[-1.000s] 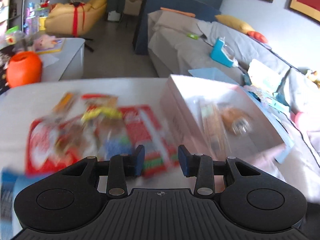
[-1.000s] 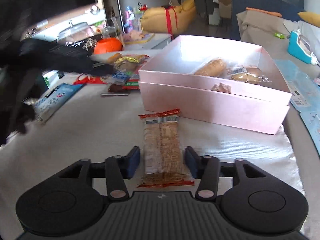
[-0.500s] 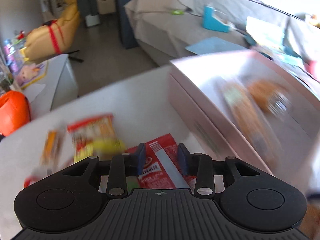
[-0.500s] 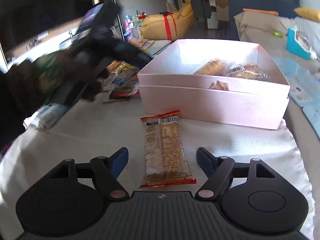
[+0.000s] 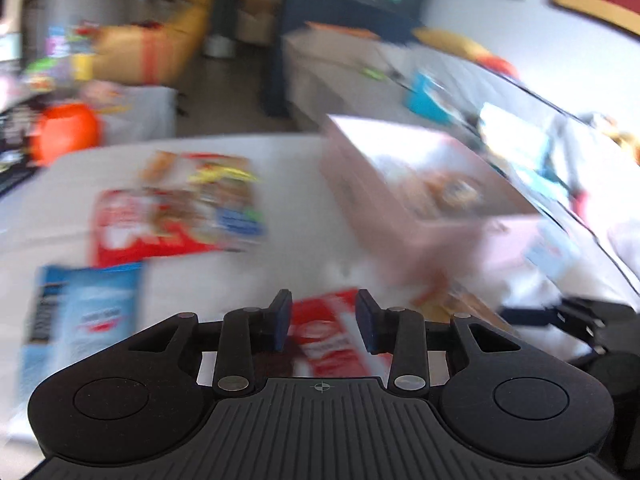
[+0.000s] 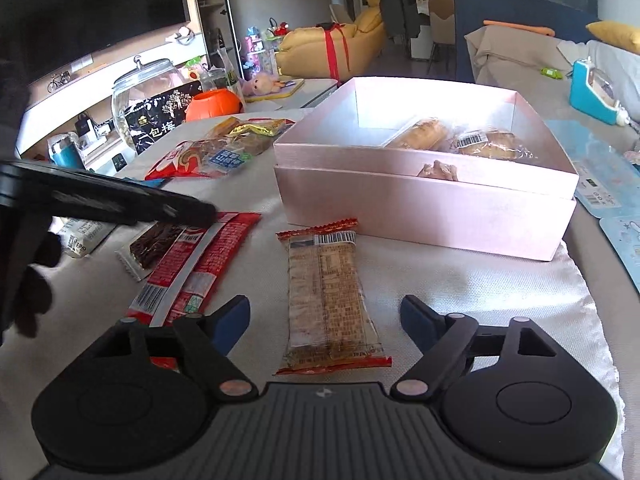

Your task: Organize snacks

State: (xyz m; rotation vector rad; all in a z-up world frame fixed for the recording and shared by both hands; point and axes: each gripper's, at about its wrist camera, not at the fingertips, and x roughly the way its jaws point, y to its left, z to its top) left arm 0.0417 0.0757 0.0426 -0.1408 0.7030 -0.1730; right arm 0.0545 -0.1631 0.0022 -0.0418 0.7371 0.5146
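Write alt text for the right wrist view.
The right gripper, its blue-padded fingers opening, straddles a clear-wrapped biscuit bar without touching it. Behind sits an open pink cardboard box of wrapped pastries.

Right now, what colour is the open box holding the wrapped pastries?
Pale pink, inside and out. The box shows best in the right wrist view, sharp and well lit.

"包梅" in white on black bag (image 6: 158, 122) beside glass jar (image 6: 136, 92)
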